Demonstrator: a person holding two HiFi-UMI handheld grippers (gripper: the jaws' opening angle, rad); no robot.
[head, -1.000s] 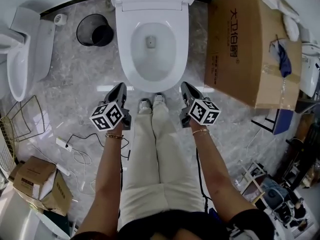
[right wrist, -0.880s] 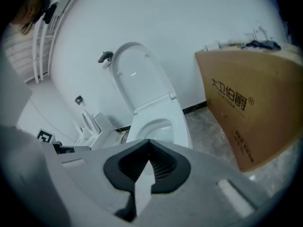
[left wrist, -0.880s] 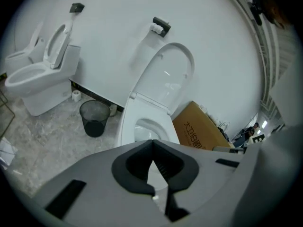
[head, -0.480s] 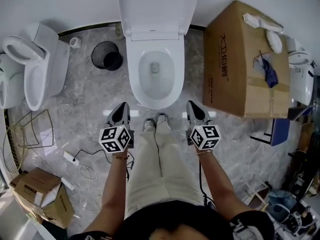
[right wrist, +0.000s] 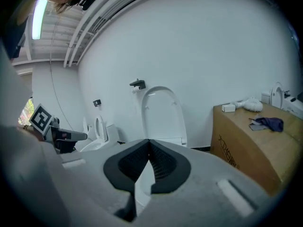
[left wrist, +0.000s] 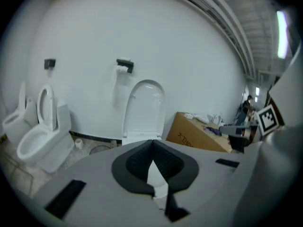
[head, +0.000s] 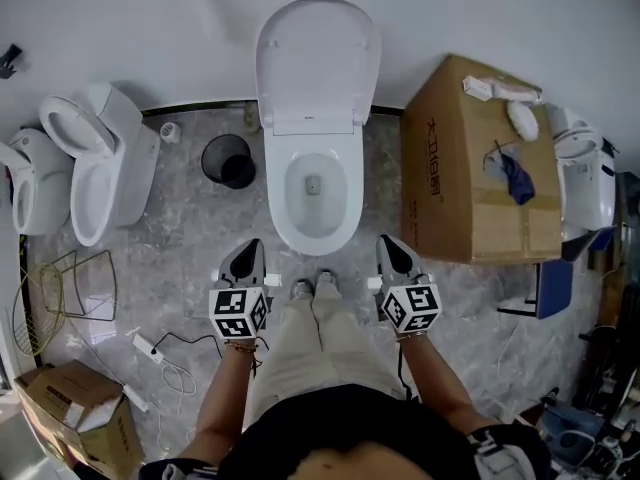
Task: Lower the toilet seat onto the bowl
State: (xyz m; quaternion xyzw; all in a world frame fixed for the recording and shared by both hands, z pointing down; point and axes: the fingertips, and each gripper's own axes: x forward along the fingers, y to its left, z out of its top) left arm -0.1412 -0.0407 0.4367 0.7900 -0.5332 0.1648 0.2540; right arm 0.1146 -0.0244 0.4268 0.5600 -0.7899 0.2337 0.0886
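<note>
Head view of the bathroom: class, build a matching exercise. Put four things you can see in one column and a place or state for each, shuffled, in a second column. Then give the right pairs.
Things:
1. toilet seat
2. cardboard box
3. black bin
4. left gripper

Places or states:
A. jaws shut, nothing held
B. raised upright
C. standing left of the bowl
D. standing right of the bowl

Pairs: 1-B, 2-D, 3-C, 4-A.
</note>
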